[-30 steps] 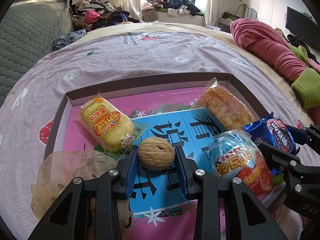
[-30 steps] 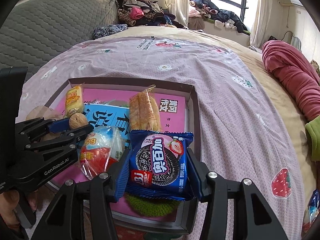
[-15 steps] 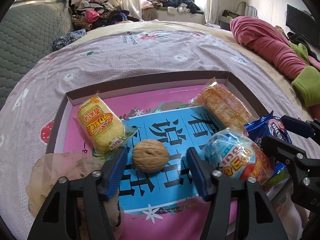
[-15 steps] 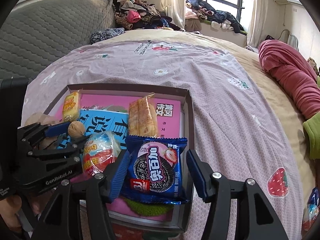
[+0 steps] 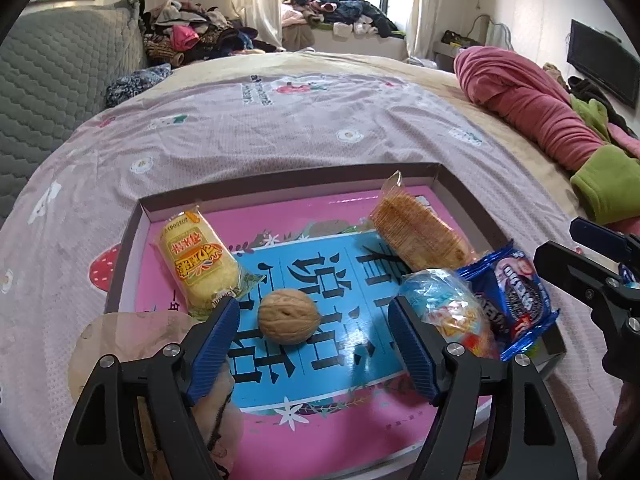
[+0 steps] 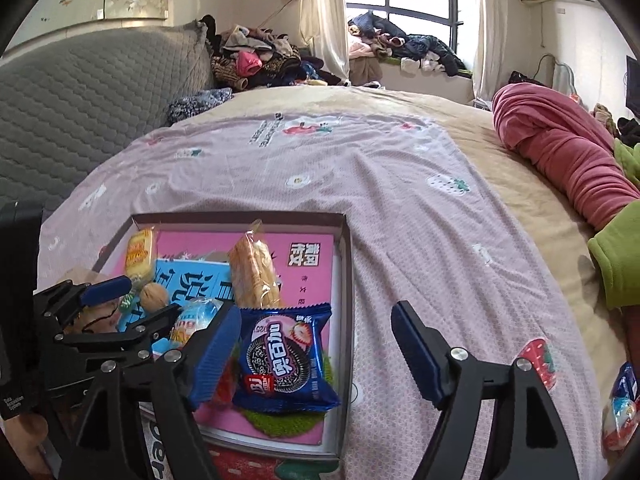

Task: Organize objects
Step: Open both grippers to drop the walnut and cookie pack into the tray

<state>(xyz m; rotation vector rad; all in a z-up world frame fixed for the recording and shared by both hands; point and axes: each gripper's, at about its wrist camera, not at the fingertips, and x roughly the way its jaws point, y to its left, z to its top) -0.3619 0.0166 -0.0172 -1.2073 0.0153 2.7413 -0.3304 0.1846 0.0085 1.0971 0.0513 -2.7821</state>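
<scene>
Left gripper (image 5: 314,326) jaws opening around walnut (image 5: 288,316) in tray (image 5: 280,180).

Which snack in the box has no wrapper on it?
The walnut. It lies bare on the blue print, while the yellow cake, the crackers and the blue cookie pack are all wrapped.

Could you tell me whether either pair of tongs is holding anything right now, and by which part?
Nothing is held. The left tongs are opening around the walnut without touching it; the right tongs are opening beside the blue cookie packet, which lies in the box.

Both grippers, left (image 5: 314,344) and right (image 6: 316,354), are opening, gripping nothing.
</scene>
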